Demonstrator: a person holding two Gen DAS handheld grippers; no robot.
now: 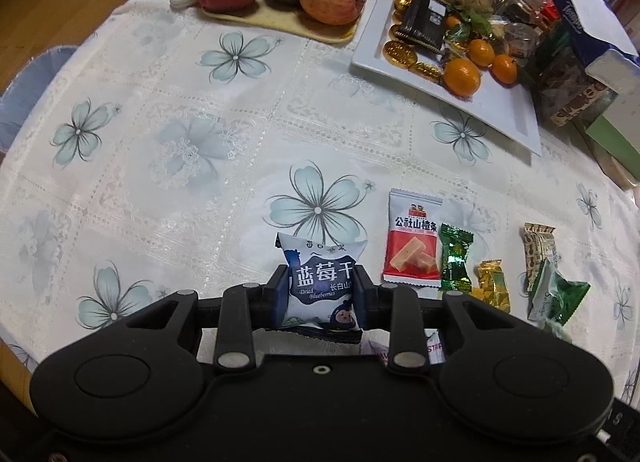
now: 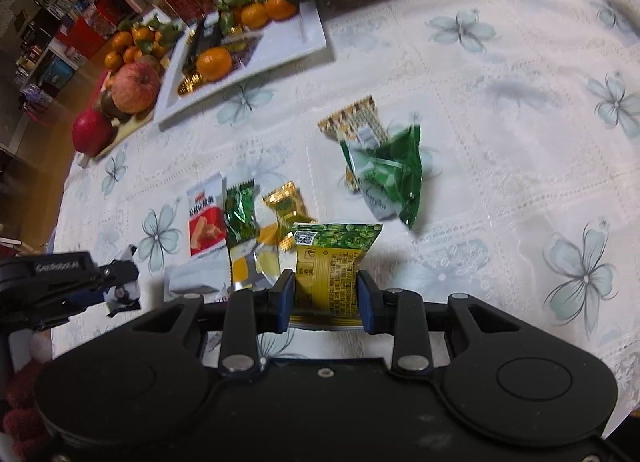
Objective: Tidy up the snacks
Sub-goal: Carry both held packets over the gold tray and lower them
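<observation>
The round surface under a white lace cloth with pale blue flowers carries a white rectangular plate of mandarins. The left gripper has its fingers pinching a white-and-blue packet reading "Dried Blueberries". The right gripper pinches a yellow-green printed snack packet. A red-and-white haw-strip packet lies just beside.

Glossy film on the white-and-navy dried-blueberry packet, catching light between matt black plastic arms of the left gripper. The yellow-green foil snack packet gleams in the right gripper, whose pads look like dull blue rubber. Underneath, the desk's white lace-patterned flowered cloth has a soft plastic sheen. The white rectangular serving plate shines smooth, like glazed ceramic.
</observation>
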